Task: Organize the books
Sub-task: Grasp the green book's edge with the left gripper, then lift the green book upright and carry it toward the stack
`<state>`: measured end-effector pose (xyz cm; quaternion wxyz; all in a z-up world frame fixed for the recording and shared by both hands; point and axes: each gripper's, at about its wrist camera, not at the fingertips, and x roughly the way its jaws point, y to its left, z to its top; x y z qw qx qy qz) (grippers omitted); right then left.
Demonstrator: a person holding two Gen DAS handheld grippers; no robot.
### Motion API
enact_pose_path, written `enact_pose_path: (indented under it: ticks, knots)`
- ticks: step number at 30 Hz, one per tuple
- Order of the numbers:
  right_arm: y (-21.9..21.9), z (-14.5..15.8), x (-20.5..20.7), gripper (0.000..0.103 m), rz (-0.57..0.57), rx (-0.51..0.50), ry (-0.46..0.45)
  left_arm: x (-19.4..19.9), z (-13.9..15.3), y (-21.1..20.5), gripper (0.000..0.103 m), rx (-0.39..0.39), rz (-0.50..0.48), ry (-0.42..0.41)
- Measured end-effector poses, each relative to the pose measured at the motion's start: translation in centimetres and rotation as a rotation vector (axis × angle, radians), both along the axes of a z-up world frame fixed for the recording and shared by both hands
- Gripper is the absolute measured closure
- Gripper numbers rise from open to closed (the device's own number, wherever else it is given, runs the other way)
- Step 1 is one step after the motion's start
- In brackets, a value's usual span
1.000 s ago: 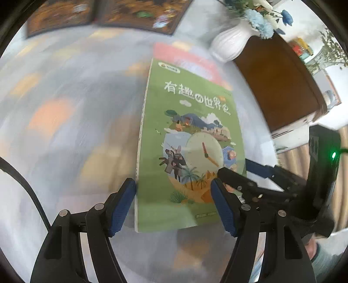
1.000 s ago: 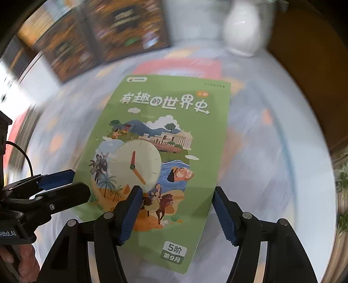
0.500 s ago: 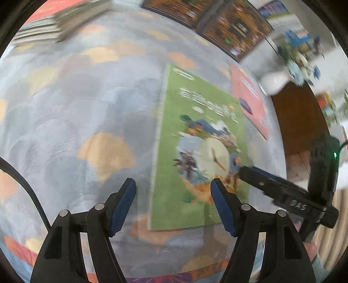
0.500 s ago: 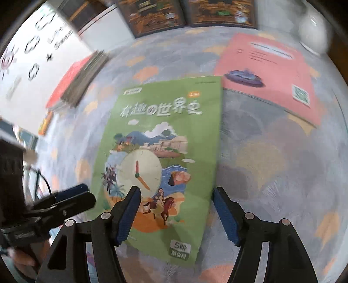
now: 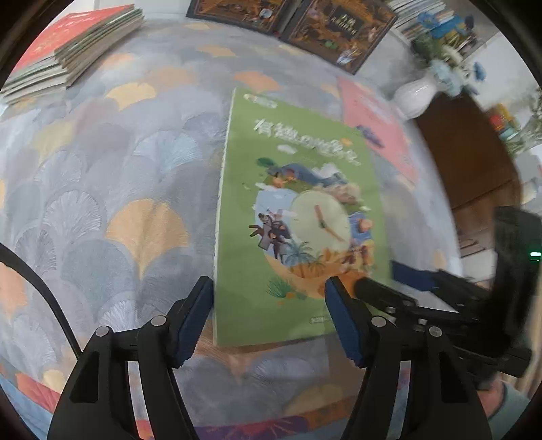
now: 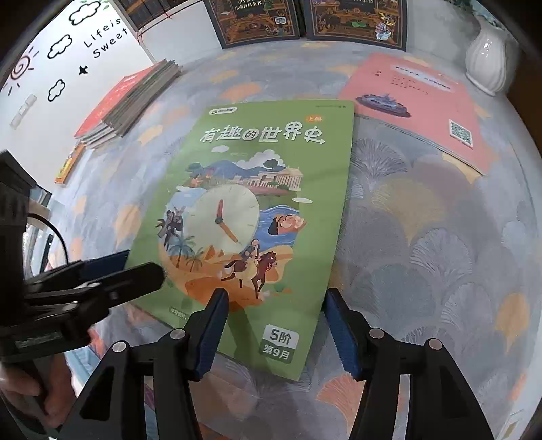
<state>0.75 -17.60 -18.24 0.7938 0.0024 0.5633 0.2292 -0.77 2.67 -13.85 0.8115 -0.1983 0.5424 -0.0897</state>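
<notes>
A green book (image 5: 298,210) (image 6: 257,189) with a clock on its cover lies face up over the patterned carpet, a shadow along its near and right edges. My left gripper (image 5: 267,304) (image 6: 135,270) straddles its lower left corner, one finger beside the spine and the other over the cover. At the lower right corner my right gripper (image 6: 274,314) (image 5: 382,281) stands the same way. Both sets of jaws are closing, still wide apart, and no pad visibly presses on the book. I cannot tell whether the book touches the carpet.
A stack of books (image 5: 67,57) (image 6: 132,101) sits at the far left by the wall. A pink book (image 6: 416,105) lies flat to the right of the green one. A white vase (image 6: 487,61), dark upright books (image 6: 257,20) and a brown cabinet (image 5: 467,152) border the carpet.
The green book has come off the pink book and moved left over the carpet together with both grippers. The stack of books has come into view. The right jaws have narrowed a little.
</notes>
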Motion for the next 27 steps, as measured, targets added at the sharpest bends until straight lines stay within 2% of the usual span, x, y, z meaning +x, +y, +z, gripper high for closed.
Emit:
enact_pose_path:
  ticks: [2,5,6,7,8,9,11,13,14,15,17,21,24,26,27]
  knots:
    - [-0.6,-0.1,0.3,0.043,-0.023,0.041,0.019,-0.5,1.0,1.1,0.039,-0.114,0.022,-0.033]
    - [-1.8,-0.3,0.6,0.042,-0.053,0.119,0.057,-1.3,2.1,3.6,0.039,-0.386,0.107,-0.077]
    - [-2.1,-0.4,0.8,0.041,-0.062,0.145,0.069,-1.4,2.4,4.0,0.040,-0.441,0.119,-0.085]
    - [-2.4,-0.4,0.9,0.041,-0.072,0.173,0.082,-1.5,3.0,3.8,0.040,-0.455,0.111,-0.101]
    - [-2.7,-0.6,1.1,0.040,-0.084,0.203,0.097,-1.5,3.9,3.2,0.040,-0.434,0.089,-0.126]
    - [-2.9,-0.7,1.2,0.040,-0.094,0.226,0.110,-1.5,4.5,2.5,0.040,-0.388,0.070,-0.141]
    - [-3.5,-1.0,1.4,0.040,-0.113,0.265,0.133,-1.2,4.6,1.4,0.048,-0.310,0.055,-0.144]
    - [-3.7,-1.0,1.5,0.040,-0.122,0.285,0.144,-0.6,3.1,1.4,0.070,-0.305,0.080,-0.103]
    - [-3.6,-1.0,1.4,0.040,-0.119,0.285,0.142,-0.1,2.1,1.7,0.076,-0.303,0.096,-0.081]
    - [-3.4,-0.9,1.3,0.040,-0.112,0.279,0.137,0.0,1.6,1.8,0.086,-0.297,0.104,-0.073]
    - [-3.3,-0.7,0.9,0.040,-0.102,0.262,0.121,0.1,0.4,1.8,0.091,-0.288,0.121,-0.051]
    - [-3.1,-0.5,0.7,0.039,-0.079,0.243,0.115,0.8,-1.4,2.1,0.091,-0.356,0.172,-0.018]
    - [-3.5,-0.7,1.6,0.039,-0.080,0.269,0.181,1.2,-2.1,2.7,0.091,-0.501,0.209,0.005]
    - [-4.7,-1.2,2.4,0.038,-0.110,0.336,0.257,1.6,-2.3,2.6,0.091,-0.610,0.216,0.030]
    - [-5.4,-1.4,2.5,0.038,-0.131,0.368,0.289,1.7,-2.2,2.6,0.091,-0.634,0.218,0.036]
